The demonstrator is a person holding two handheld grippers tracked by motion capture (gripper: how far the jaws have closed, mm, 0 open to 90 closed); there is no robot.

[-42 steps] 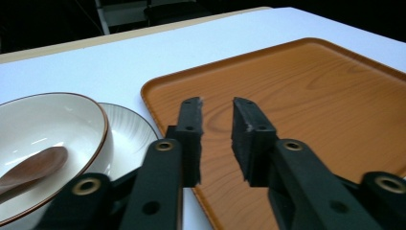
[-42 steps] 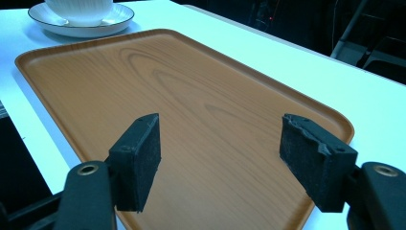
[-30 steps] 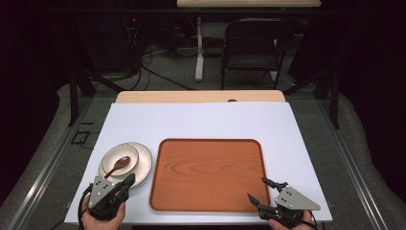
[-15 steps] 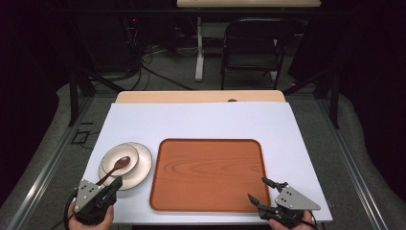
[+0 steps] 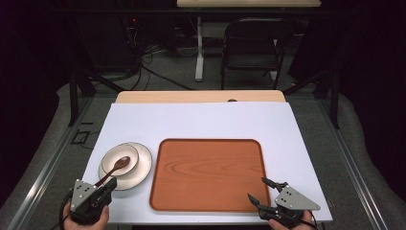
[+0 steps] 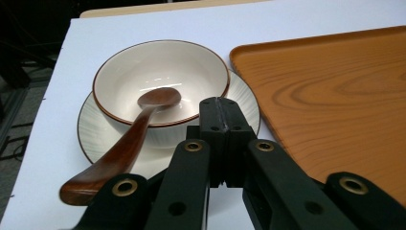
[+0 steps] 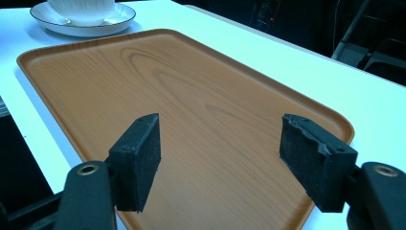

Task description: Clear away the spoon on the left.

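1. Wood-grain orange tray [image 5: 207, 174] lies in the middle of the white table [image 5: 201, 120]; everything below is placed from it.
2. Just beside the tray's left edge a cream bowl [image 5: 120, 160] sits on a ribbed saucer [image 5: 141, 165], seen from above in the high view.
3. The left gripper view shows more: a brown wooden spoon [image 6: 124, 146] rests with its head inside the bowl and its handle leaning out over the rim toward the camera.
4. Near the tray's front left corner, the left gripper [image 6: 221, 106] has its jaws pressed together with nothing between them, tips just short of the saucer.
5. At the tray's front right corner, the right gripper [image 7: 218, 143] is spread wide, its jaws holding nothing above the tray's near end.
6. The right gripper view shows the tray's raised lip and, beyond its far corner, the saucer with the bowl's ribbed side.
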